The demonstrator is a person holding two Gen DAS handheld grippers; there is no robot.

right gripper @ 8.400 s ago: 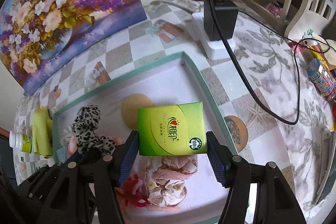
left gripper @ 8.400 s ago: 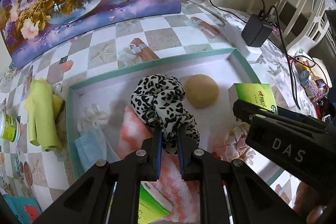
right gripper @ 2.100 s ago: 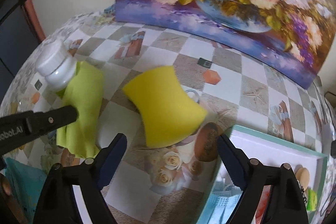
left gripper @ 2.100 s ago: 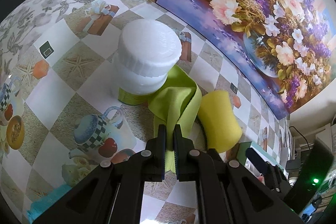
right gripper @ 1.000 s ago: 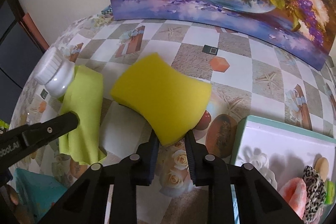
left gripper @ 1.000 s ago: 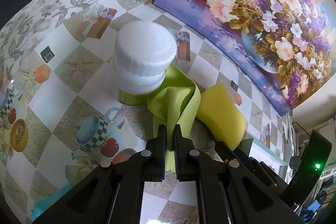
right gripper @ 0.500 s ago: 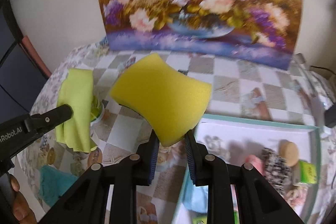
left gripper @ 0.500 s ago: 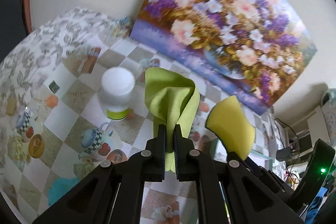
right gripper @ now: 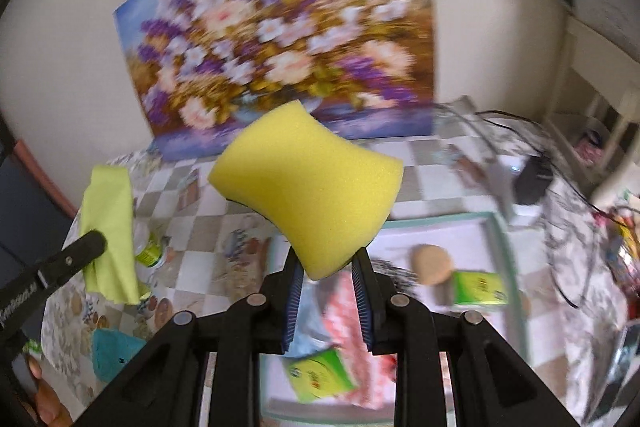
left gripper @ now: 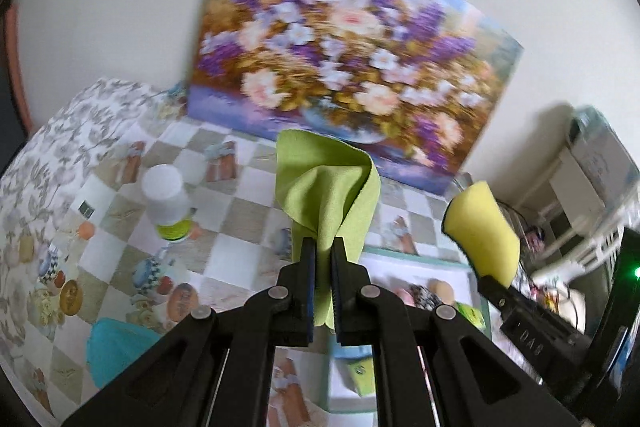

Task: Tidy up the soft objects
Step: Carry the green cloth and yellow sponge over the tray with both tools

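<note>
- Left gripper (left gripper: 323, 247): clenched on a lime-green cloth (left gripper: 328, 187), which is lifted clear of the table and folds upward in a loose cone above the jaws.
- Right gripper (right gripper: 328, 267): grasping a yellow sponge (right gripper: 308, 187) by its lower corner; the sponge is held in the air above the near left part of the tray, with a dark layer visible along its underside.
- Table (left gripper: 240, 211): covered with a checked, picture-printed cloth; a flower painting (left gripper: 344, 67) stands against the wall at its far edge.
- Tray (right gripper: 440, 221): teal-rimmed with a pale floor, lying on the right part of the table. It holds a tan round pad (right gripper: 432, 263) towards its far right corner, a green tissue packet (right gripper: 478, 287) just beside the pad, a pink-and-white cloth (right gripper: 348, 307) near the middle, and a second green packet (right gripper: 320, 373) at the near edge.
- White-capped bottle (left gripper: 166, 205): upright on the left part of the table, well apart from the tray.
- Teal cloth (left gripper: 116, 347): lying at the near left edge of the table.
- Black adapter (right gripper: 532, 183): on the far right of the table, with cables trailing from it.
</note>
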